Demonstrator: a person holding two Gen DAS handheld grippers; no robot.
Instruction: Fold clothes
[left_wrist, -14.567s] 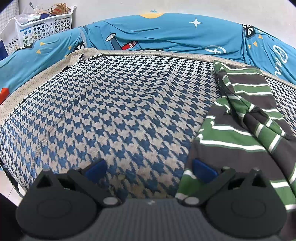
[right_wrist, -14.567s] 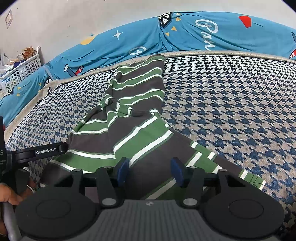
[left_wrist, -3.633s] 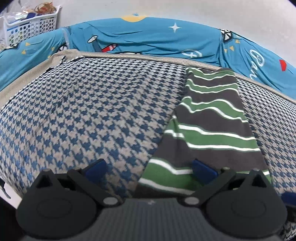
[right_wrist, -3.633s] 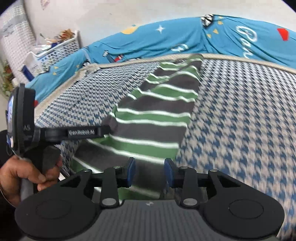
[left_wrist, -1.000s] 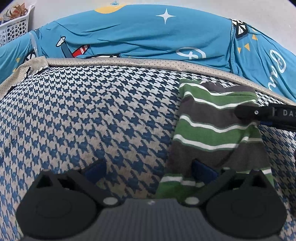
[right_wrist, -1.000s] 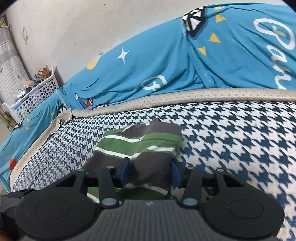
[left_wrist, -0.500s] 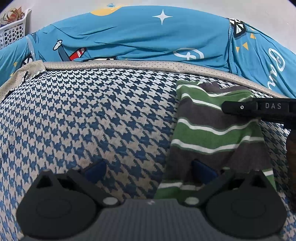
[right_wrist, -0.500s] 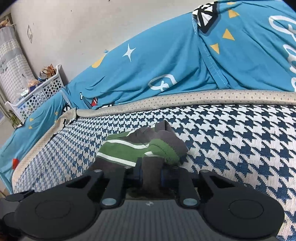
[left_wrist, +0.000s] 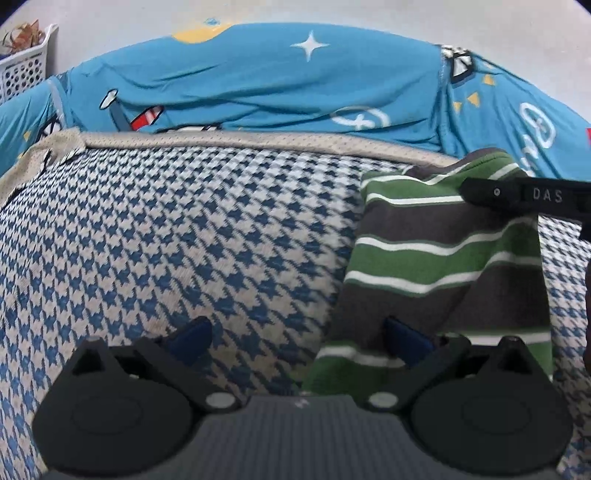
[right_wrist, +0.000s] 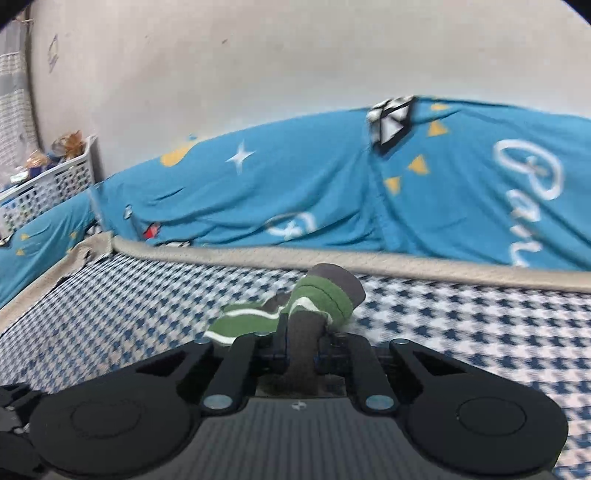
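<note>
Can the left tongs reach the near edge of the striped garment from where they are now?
Probably yes. The left tongs are open, low over the houndstooth cover, and the striped garment lies just to their right with nothing between. The right tongs hold only its far end.

In the right wrist view the striped garment is mostly hidden behind the gripper body, and the bedcover is motion-blurred. The laundry basket is cut by the left edge, its contents too small to tell.
</note>
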